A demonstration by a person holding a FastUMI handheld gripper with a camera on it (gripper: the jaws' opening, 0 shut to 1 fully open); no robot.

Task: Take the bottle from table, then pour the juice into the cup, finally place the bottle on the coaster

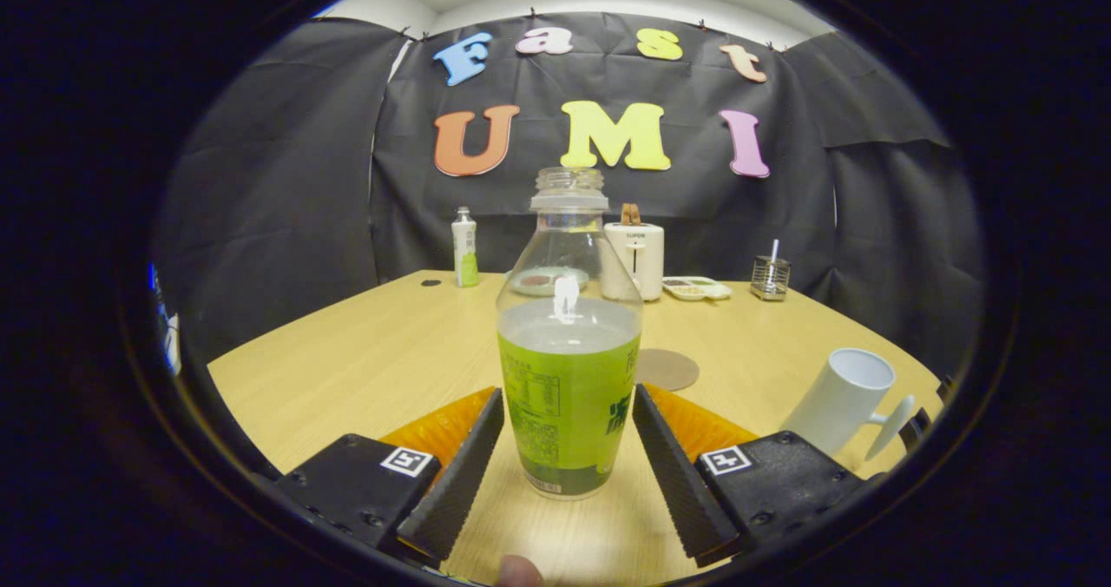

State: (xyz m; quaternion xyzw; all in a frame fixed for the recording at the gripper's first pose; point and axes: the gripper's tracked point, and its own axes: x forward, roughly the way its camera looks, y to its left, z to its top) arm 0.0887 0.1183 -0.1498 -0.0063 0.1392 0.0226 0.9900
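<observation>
The bottle (pixel 568 344) stood upright on the wooden bench (pixel 382 361), uncapped, with a green label around its lower half and clear above. It sat between the two fingers (pixel 466 470) of the gripper (pixel 568 413), which were spread wide; a visible gap of bench showed on each side of the bottle, so neither finger pressed on it.

From the bottle, a round brown coaster (pixel 667 369) lay flat on the bench at about 2 o'clock, just beyond it and partly hidden by its side. A white cup (pixel 842 400) stood at about 3 o'clock, well apart, beyond the right finger, its handle turned away from the bottle.

At the far edge of the bench, toward 12 o'clock, stood a small capped bottle (pixel 465 248), a white toaster (pixel 638 257), a shallow tray (pixel 697 288) and a wire holder (pixel 770 276). A fingertip (pixel 518 571) showed at 6 o'clock, nearest the camera.
</observation>
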